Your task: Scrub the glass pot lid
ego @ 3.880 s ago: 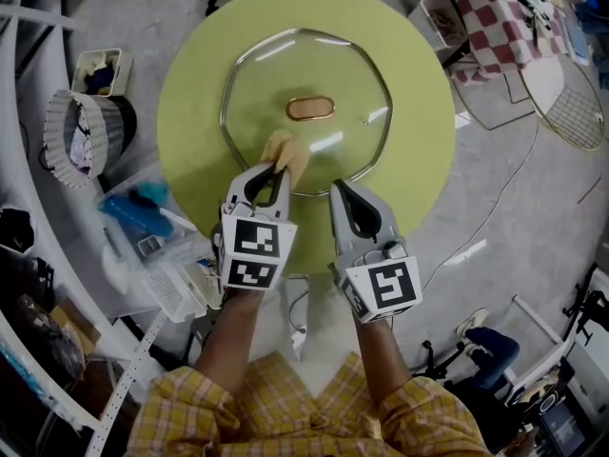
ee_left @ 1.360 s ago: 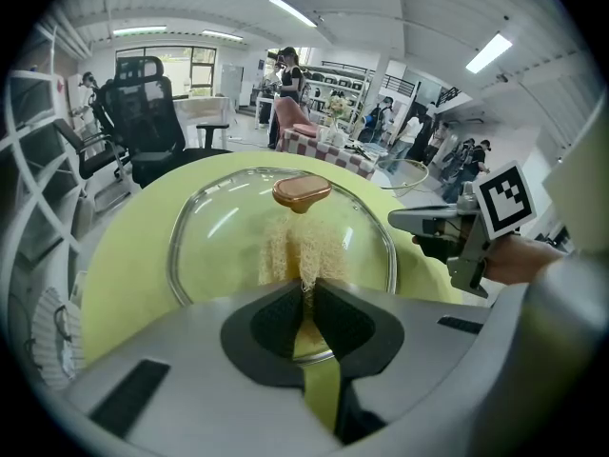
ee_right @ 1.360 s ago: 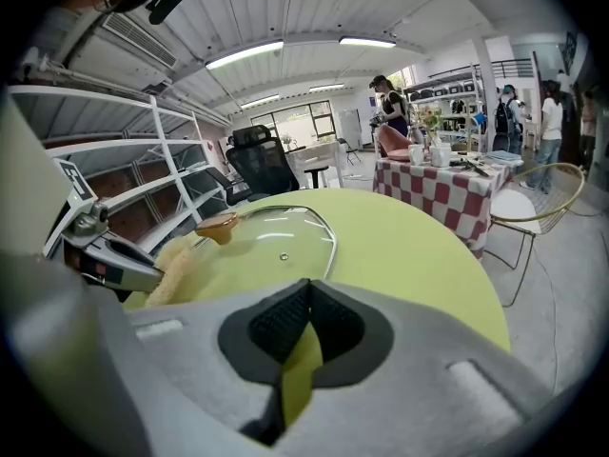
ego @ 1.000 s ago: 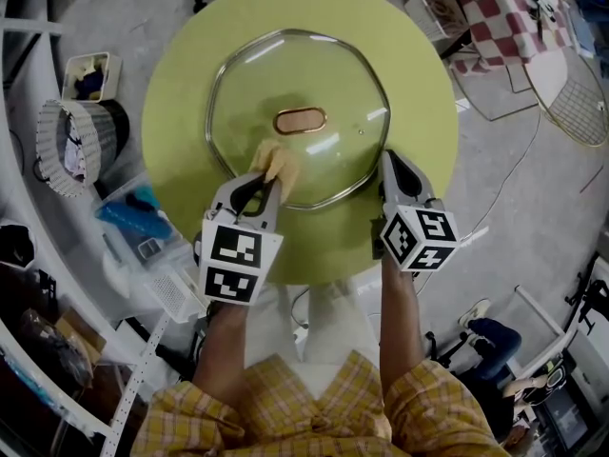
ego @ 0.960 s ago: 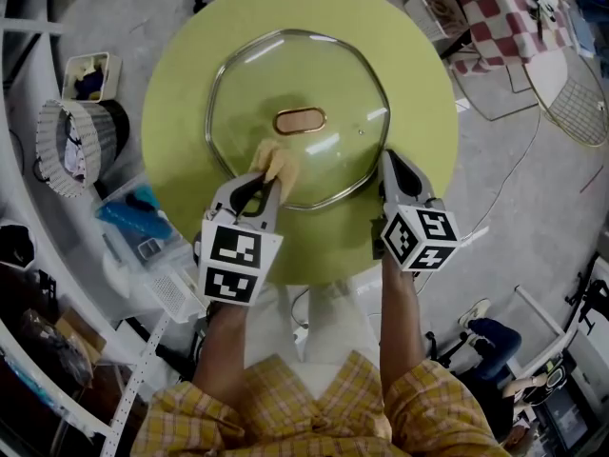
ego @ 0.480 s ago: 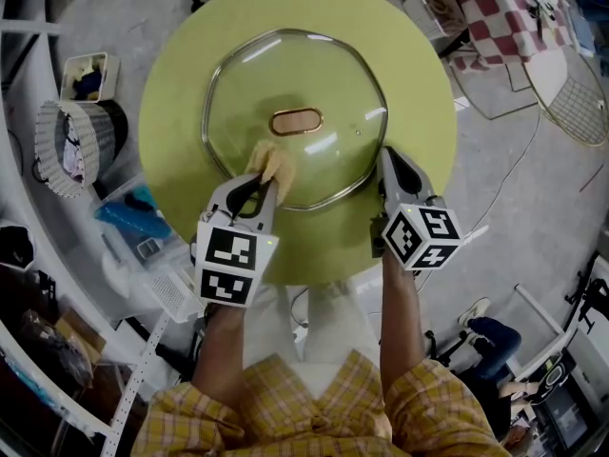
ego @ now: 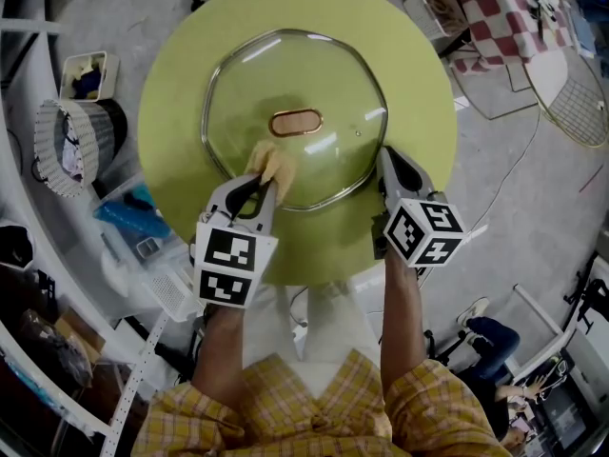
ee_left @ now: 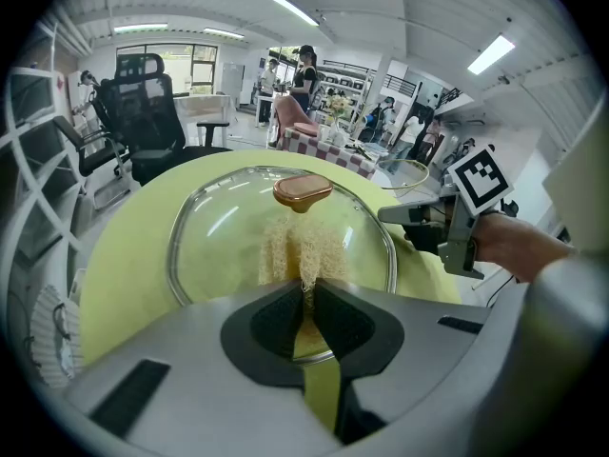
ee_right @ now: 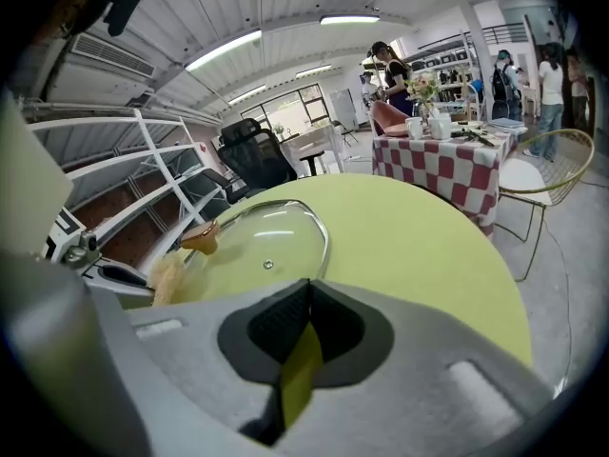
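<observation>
Your left gripper [ego: 264, 181] pinched a tan sponge [ego: 271, 163] against the glass lid [ego: 285, 74], which lay flat mid-table [ego: 419, 74], oval knob [ego: 296, 122] up and lengthwise left-to-right, while your right gripper [ego: 384, 155], closed and empty, sat at its right rim.

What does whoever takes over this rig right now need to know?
Left gripper: jaws shut on the tan scrub pad, which rests on the glass pot lid on the near side of its knob.
Right gripper: jaws shut, empty, tip at the lid's right rim, apparently bracing it.
Lid lies knob up on the green round table.
Done: pad on the glass; how much is scrubbed cannot be told.
Left: scrub the rest of the glass.
</observation>
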Demonstrator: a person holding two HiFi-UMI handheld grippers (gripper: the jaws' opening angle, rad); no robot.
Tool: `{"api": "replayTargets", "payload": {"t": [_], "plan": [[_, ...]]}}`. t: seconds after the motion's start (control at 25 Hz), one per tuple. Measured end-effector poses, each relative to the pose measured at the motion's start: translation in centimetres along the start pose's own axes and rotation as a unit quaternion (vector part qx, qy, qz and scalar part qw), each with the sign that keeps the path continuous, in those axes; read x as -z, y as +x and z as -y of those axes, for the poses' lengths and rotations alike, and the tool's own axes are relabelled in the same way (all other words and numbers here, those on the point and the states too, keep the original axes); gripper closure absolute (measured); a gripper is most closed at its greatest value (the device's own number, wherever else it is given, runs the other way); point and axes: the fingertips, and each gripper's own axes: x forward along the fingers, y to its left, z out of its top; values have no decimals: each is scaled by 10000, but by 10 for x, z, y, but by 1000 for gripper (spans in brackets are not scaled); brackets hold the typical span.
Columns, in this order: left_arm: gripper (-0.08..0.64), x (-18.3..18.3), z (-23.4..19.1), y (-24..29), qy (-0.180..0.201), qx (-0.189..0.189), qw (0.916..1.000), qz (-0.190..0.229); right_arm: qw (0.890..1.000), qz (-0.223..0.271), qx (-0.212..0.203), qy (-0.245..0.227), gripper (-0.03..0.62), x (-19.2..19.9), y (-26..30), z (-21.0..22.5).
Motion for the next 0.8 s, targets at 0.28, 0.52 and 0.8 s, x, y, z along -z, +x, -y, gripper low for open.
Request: {"api": "replayTargets", "payload": {"t": [0.28,0.52,0.8], "plan": [[526,0,-1,0,0,47,10000,-36,9997,-258,-21,15,592,0,2,-1],[526,1,-1,-1,-124,201,9997,-57,9995,-311,20,-80,592,2,2,0],[526,2,-3,-2,-104,220,9997,-102,9992,-358,69,-138,592,3,2,-1]]}}
